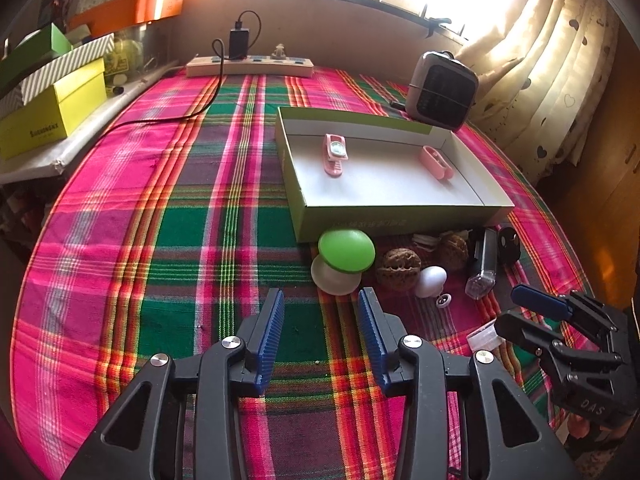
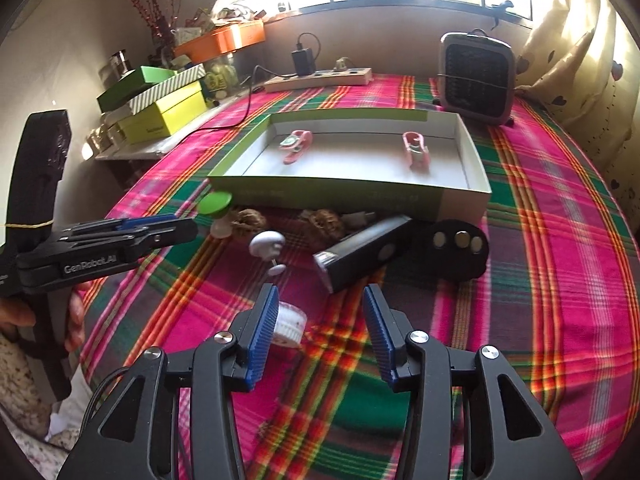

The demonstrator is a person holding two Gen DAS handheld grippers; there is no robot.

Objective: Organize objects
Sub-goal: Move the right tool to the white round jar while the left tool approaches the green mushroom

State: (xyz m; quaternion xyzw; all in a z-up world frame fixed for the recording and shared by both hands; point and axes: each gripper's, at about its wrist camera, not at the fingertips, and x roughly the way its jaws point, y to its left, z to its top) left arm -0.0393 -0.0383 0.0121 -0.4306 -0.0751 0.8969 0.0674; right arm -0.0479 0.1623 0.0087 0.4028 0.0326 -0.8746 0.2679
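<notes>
**Both grippers open above the plaid cloth, nothing held**

Left gripper: jaws spread wide, empty, hovering just short of the green-capped white mushroom-shaped toy. Right gripper: likewise wide and empty, left pad just beside the small round clear plastic container.

Left to right ahead of the jaws: two brown wrinkled walnuts, white egg-shaped knob, black rectangular flashlight-like case, black oval disc with three metal studs. Behind that row, the shallow green-sided cardboard box, with two pink plastic clips well apart inside. Farther back: beige power strip, grey square fan heater.
</notes>
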